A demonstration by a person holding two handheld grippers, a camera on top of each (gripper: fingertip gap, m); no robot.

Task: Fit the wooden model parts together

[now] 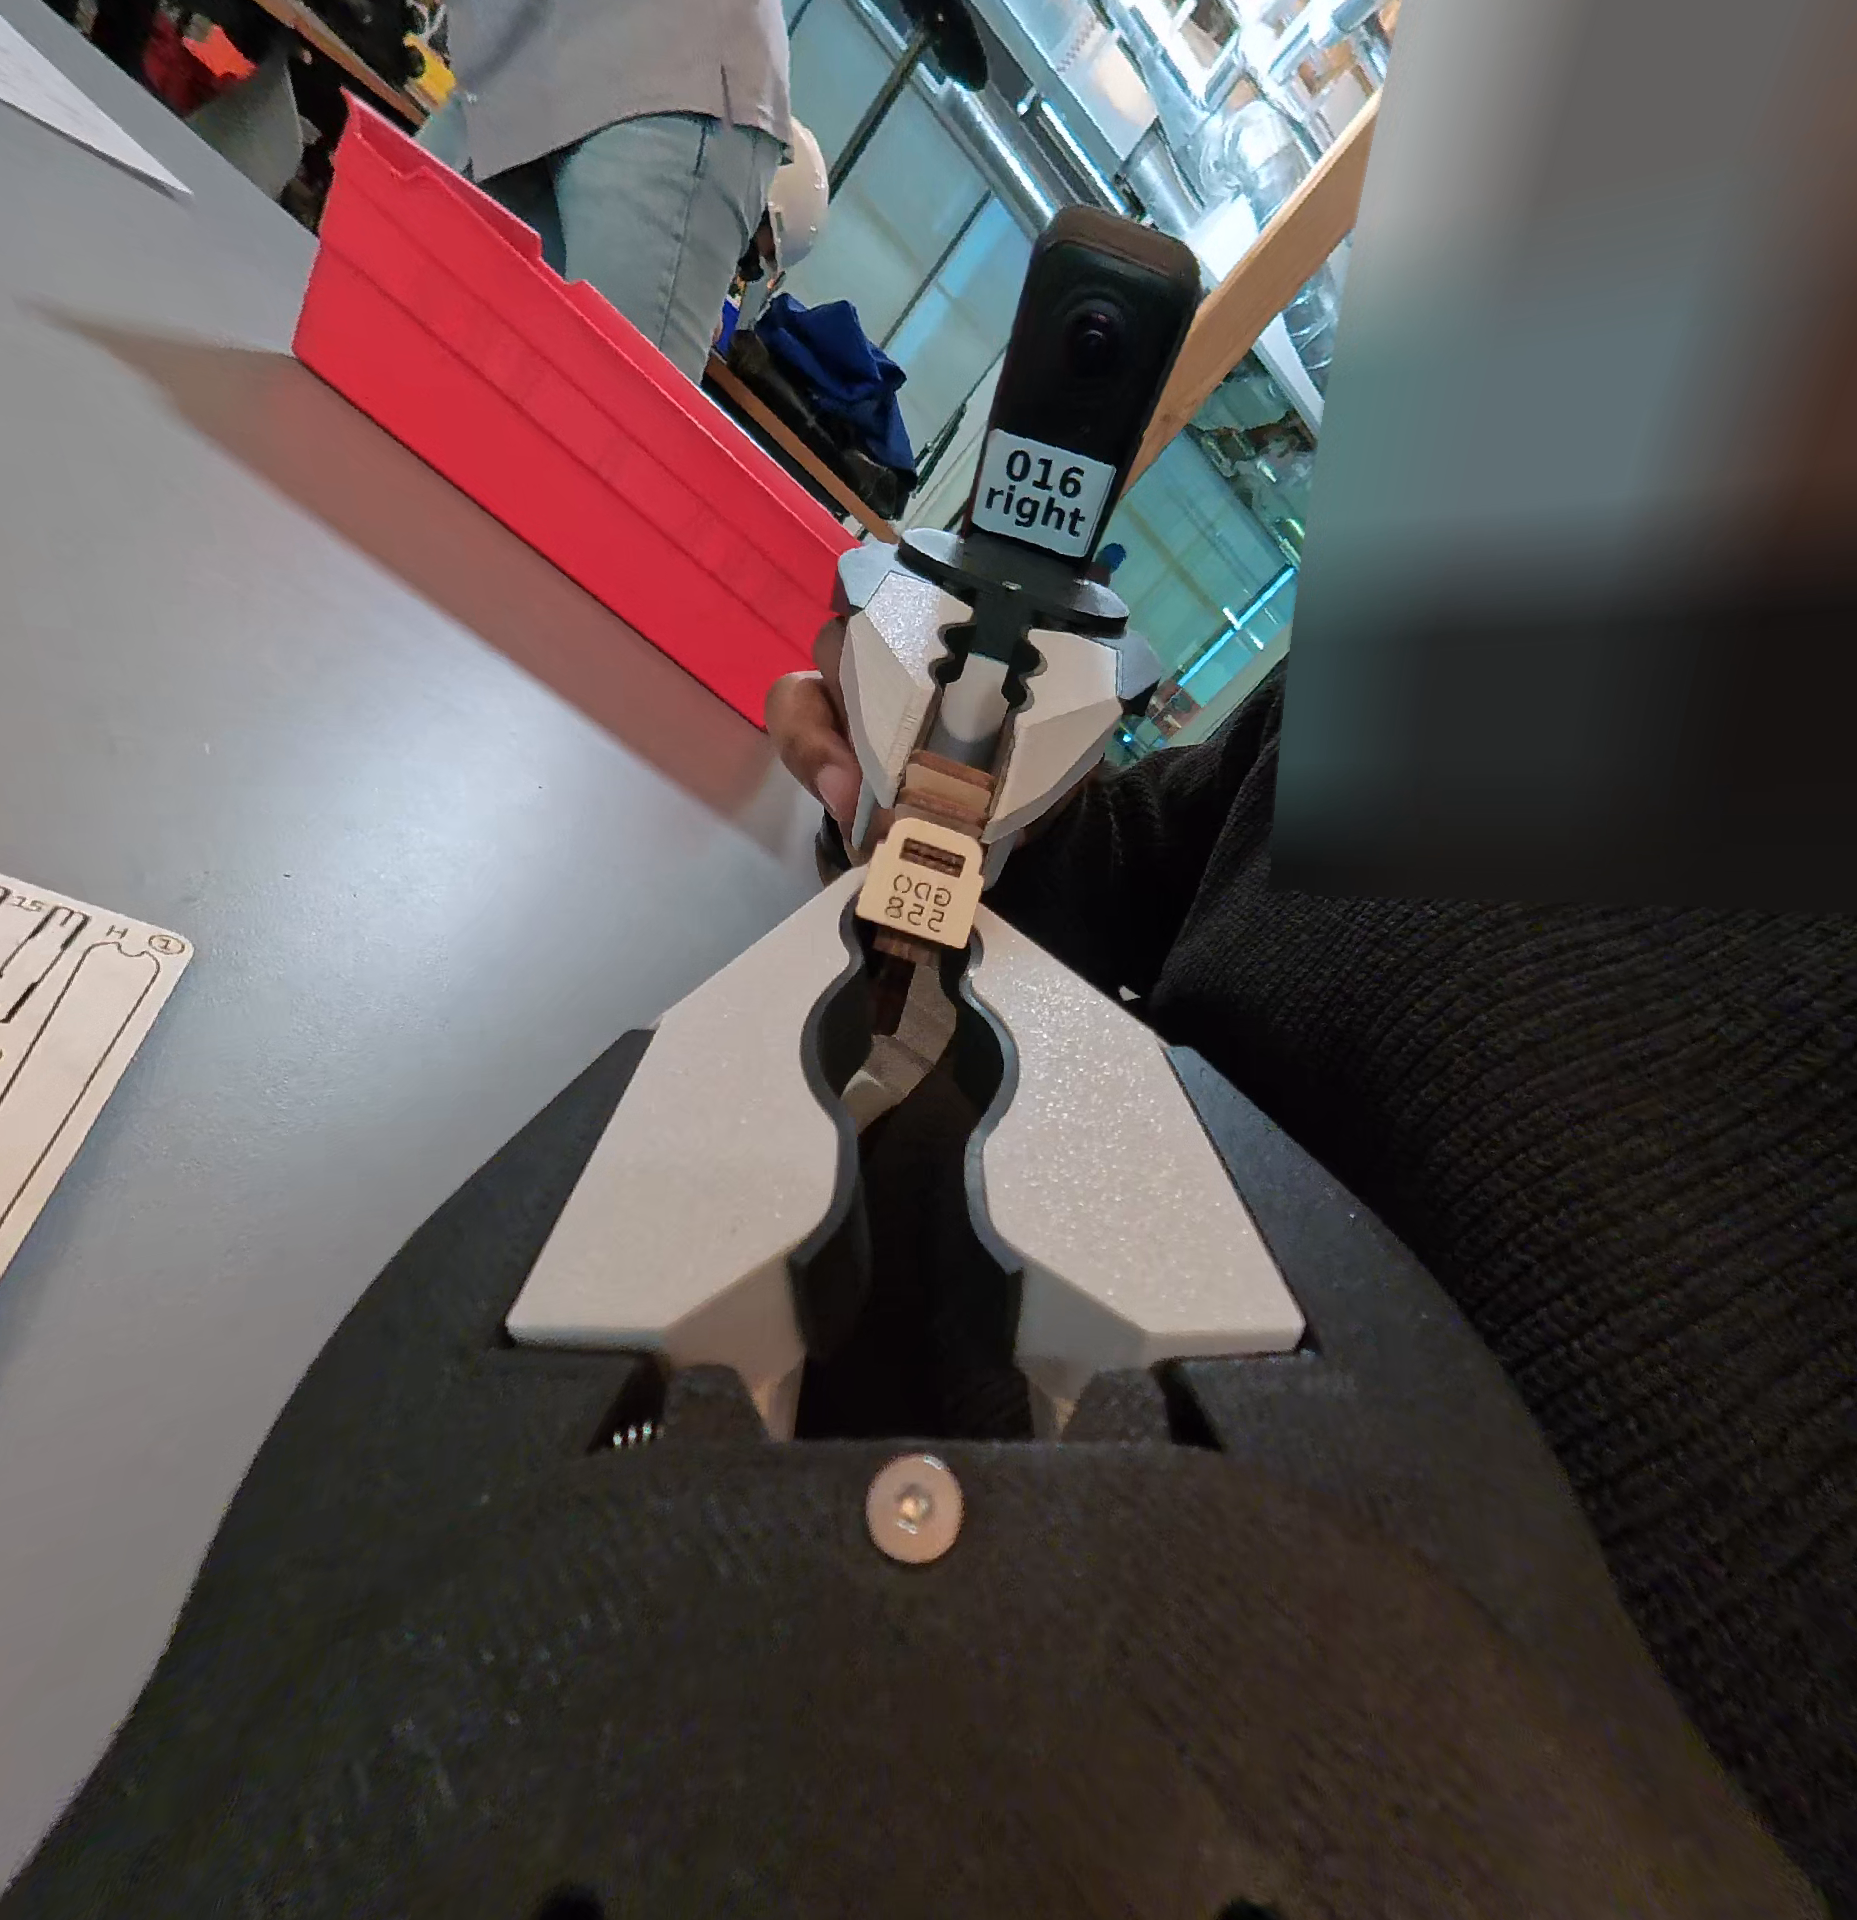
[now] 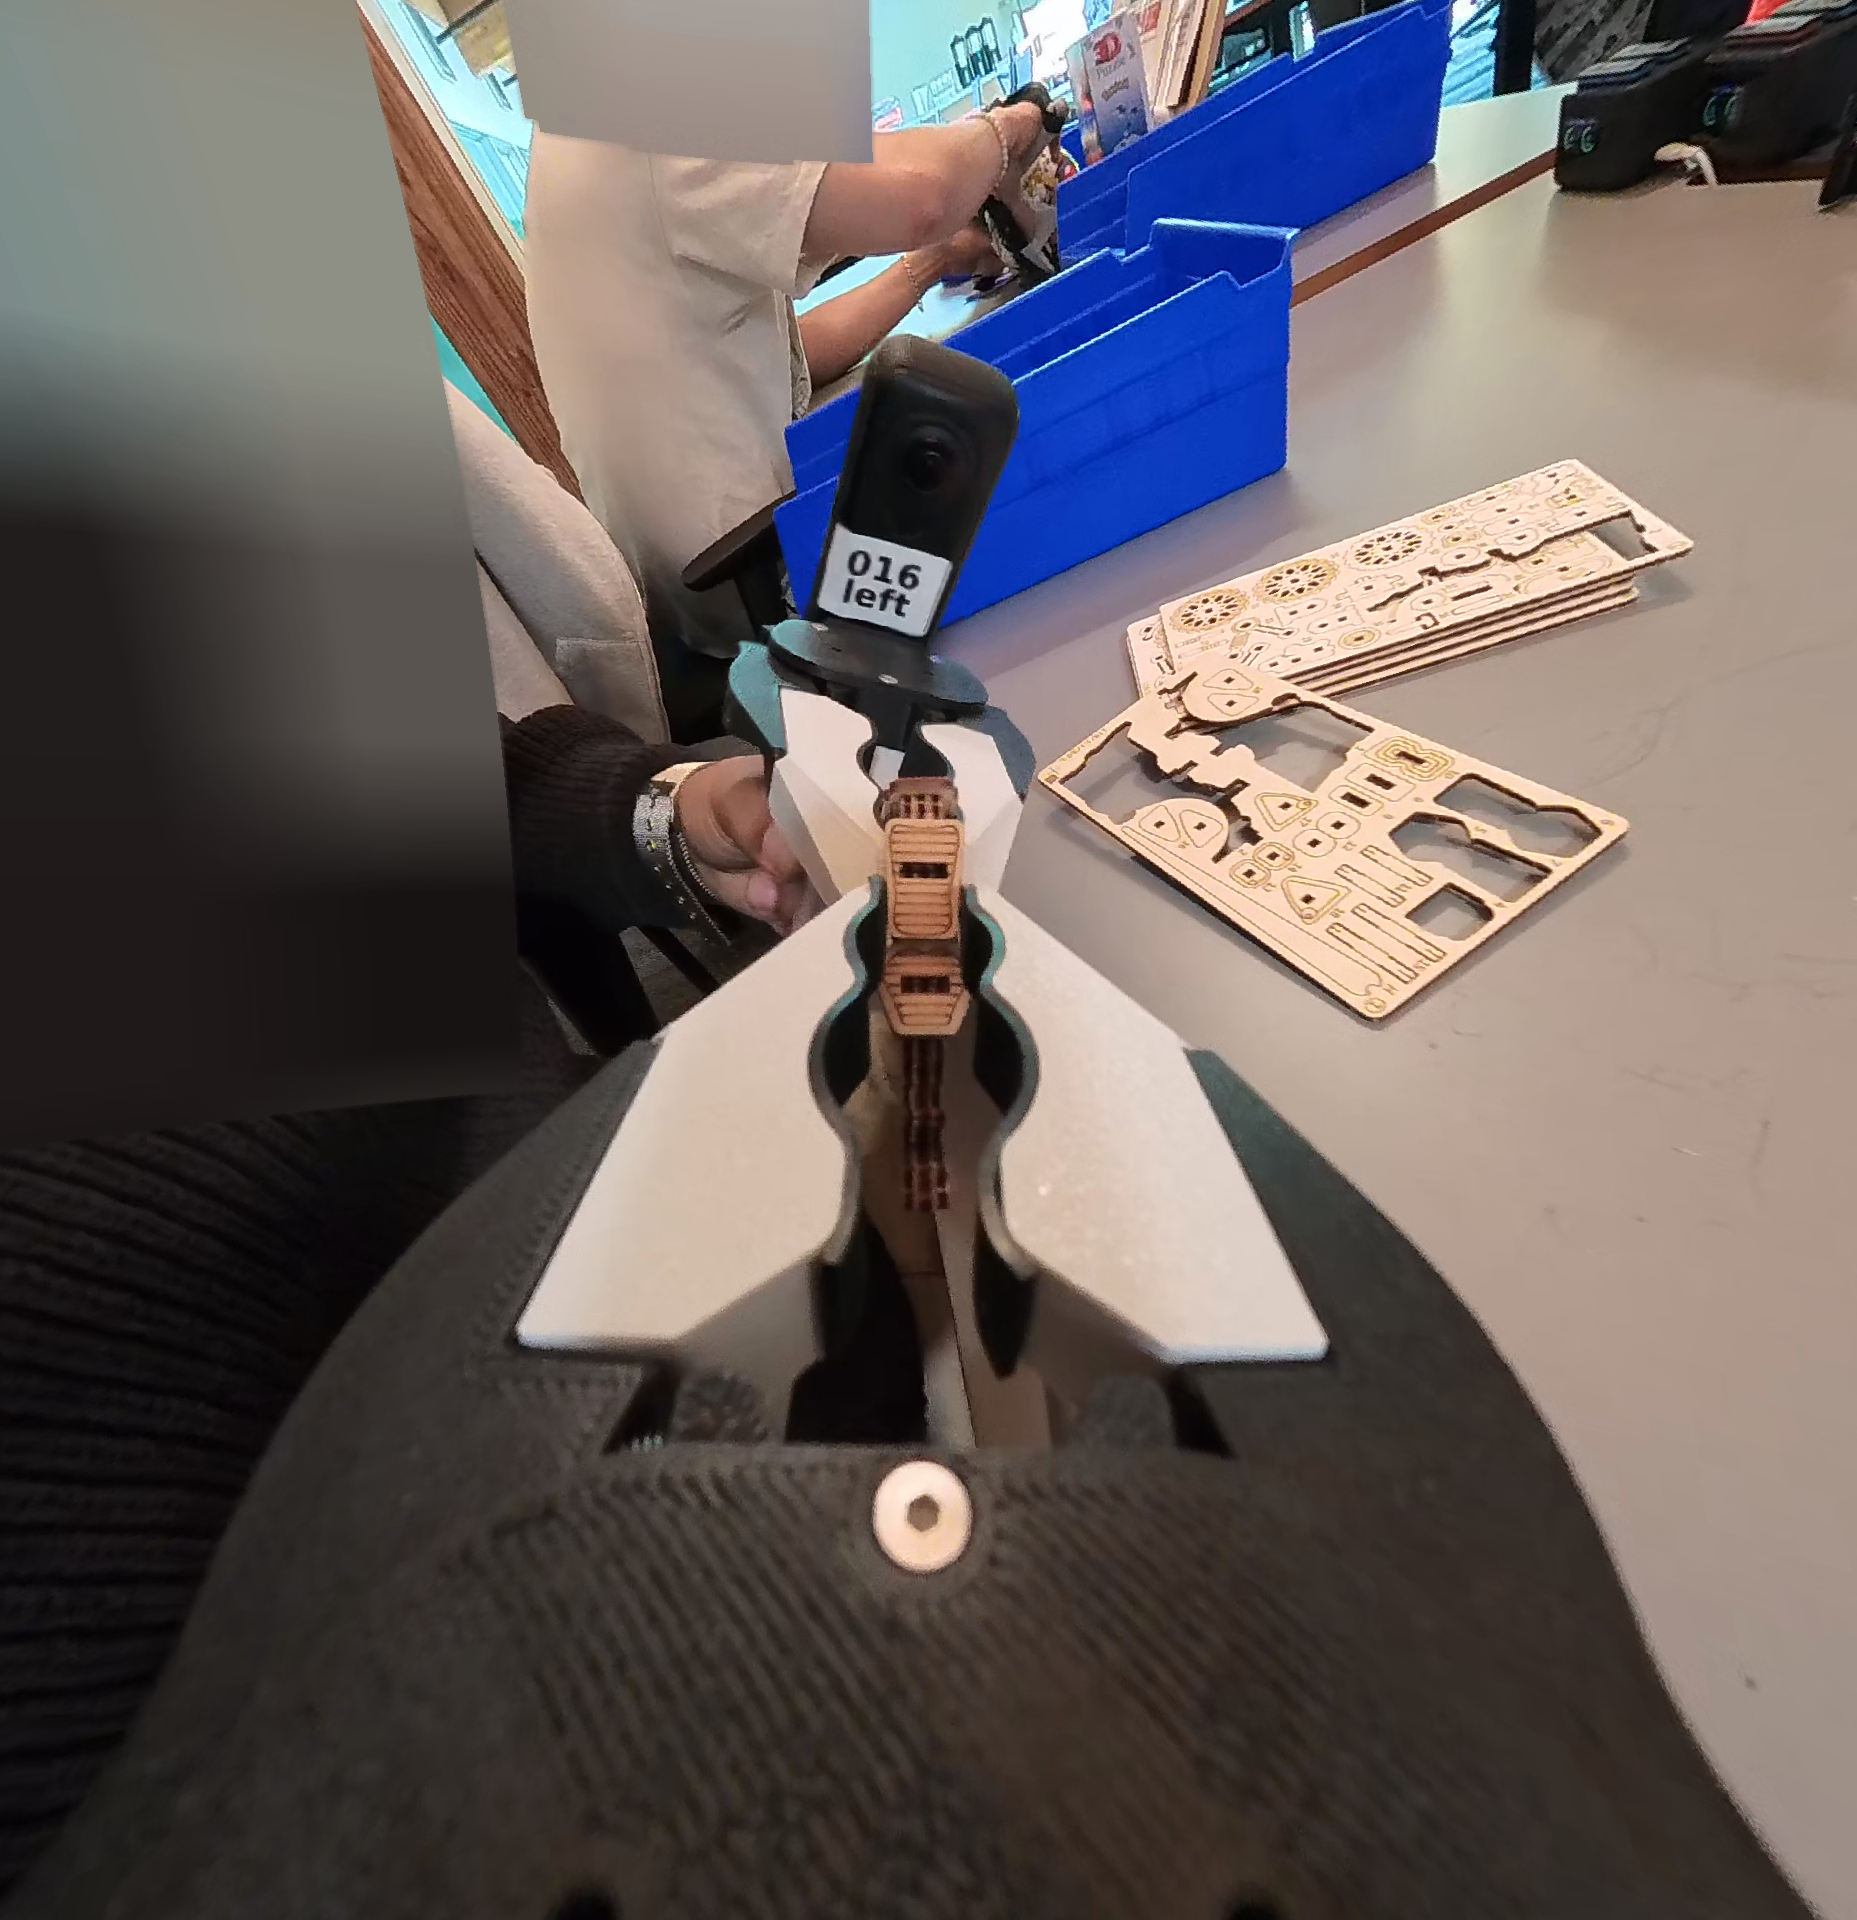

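Facing each other tip to tip above the grey table (image 2: pixel 1526 1143), the two handheld grippers meet on one small wooden assembly. In the left wrist view, the left gripper (image 1: pixel 916 935) has its pale fingers (image 1: pixel 1090 1122) clenched on a light wooden plate (image 1: pixel 919 883) with a slot near its far end and engraved markings on its face; darker layered wood shows just beneath it, between the tips. Directly beyond, the right gripper (image 1: pixel 939 821) points back toward the camera, its jaws closed on a stacked brown wooden piece (image 1: pixel 945 784) that touches the plate's far end. A hand (image 1: pixel 815 743) wraps its handle, and a black camera (image 1: pixel 1095 353) with a white label stands upright on top.

In the right wrist view, the right gripper (image 2: pixel 924 935) grips the wooden model part (image 2: pixel 922 883) — a narrow strip of ribbed, ladder-like segments running along the gap between its fingers (image 2: pixel 1100 1091). Its far end reaches into the closed tips of the left gripper (image 2: pixel 916 821), which is held by a hand (image 2: pixel 742 842) in a dark knit sleeve (image 2: pixel 581 800).

On the table to the right lie laser-cut plywood sheets: one partly emptied sheet (image 2: pixel 1339 852) nearest, and a stack of fuller sheets (image 2: pixel 1423 582) behind it. A blue bin (image 2: pixel 1111 416) sits farther back — a red bin (image 1: pixel 550 436) shows in the left wrist view, with another cut sheet (image 1: pixel 41 1060) at the table's near left edge.
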